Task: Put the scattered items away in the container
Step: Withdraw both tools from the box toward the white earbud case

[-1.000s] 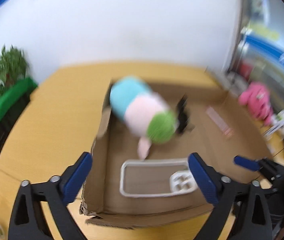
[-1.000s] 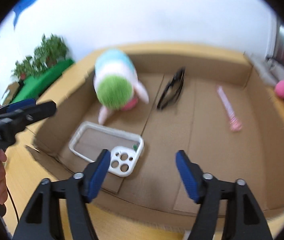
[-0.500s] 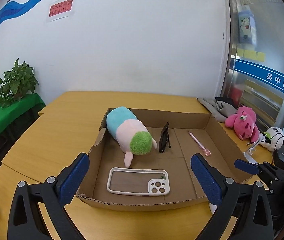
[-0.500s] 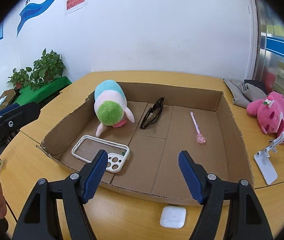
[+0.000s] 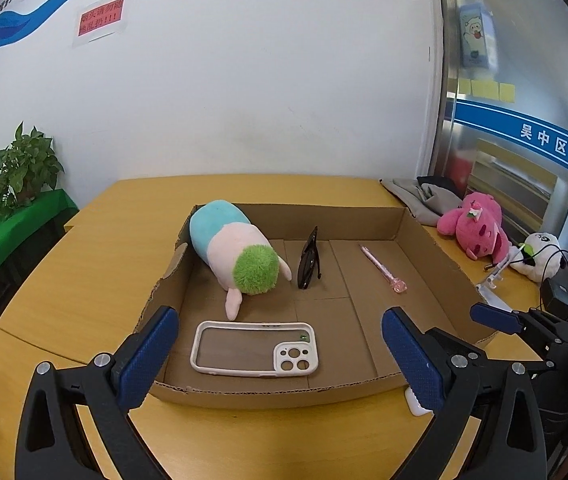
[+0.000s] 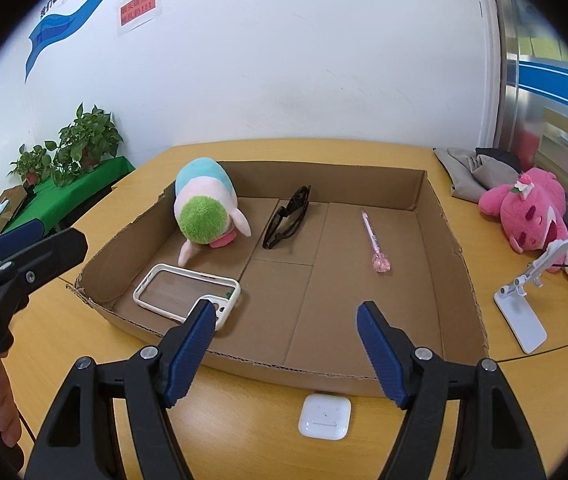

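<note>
Small white rounded earbud case (image 6: pixel 325 416), lid closed, beside cardboard tray (image 6: pixel 460 264)

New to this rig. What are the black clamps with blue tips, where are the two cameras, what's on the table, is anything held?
No robot here: a person carries a hand-held two-finger gripper in each hand, and each gripper has a fisheye camera looking along its fingers. One picture is from the left gripper, the other from the right gripper; each also glimpses the other at its edge. Both are open and hold nothing.

On the wooden table sits a shallow cardboard box. Inside it lie a plush toy, folded sunglasses, a pink pen and a phone case. Outside, by the near wall, lies a white earbuds case; a pink plush and a phone stand are off to the right.
</note>
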Demonstrator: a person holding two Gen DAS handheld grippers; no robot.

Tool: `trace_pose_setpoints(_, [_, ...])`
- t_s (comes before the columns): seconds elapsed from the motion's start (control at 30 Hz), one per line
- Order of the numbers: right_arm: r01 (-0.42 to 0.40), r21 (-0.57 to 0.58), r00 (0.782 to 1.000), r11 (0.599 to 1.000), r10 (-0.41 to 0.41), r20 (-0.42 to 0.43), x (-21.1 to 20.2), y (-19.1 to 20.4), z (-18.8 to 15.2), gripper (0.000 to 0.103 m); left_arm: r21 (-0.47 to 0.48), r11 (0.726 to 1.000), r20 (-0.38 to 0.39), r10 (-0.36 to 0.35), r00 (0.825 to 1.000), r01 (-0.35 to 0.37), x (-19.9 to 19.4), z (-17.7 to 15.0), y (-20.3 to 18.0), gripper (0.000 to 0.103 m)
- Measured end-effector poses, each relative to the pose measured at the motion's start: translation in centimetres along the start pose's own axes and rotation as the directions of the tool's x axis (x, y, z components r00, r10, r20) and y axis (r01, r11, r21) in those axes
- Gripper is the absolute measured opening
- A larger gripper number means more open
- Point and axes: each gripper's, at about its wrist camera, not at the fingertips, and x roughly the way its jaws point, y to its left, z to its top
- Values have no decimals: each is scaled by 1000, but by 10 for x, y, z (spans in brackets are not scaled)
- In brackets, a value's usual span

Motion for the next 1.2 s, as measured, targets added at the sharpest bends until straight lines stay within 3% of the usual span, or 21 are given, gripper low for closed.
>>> trace_pose_setpoints(0.43, [29, 25, 999, 999, -28, -38, 6, -21, -16, 73, 17, 1000, -41, -3, 999, 4, 12, -11, -15, 103])
trace_pose_setpoints(0.7, [51, 27, 997, 998, -50, -60, 11, -27, -23, 73, 23, 999, -102, -43, 994, 46, 29, -27, -22, 103])
trace_pose_setpoints(0.83, [80, 49, 994, 996, -76, -82, 12, -43, -32, 73, 33, 994, -146, -98, 985, 104, 34, -39, -28, 103])
trace_pose_setpoints(1.03, [114, 132, 984, 985, -94, -150, 10, -77, -59, 73, 43, 963, -249, -249, 936, 267, 45, -61, -53, 103])
trace_pose_setpoints(1.2, [117, 159, 981, 980, -89, -172, 7, -89, -71, 73, 24, 931, -348, -334, 876, 365, 64, -75, -79, 103])
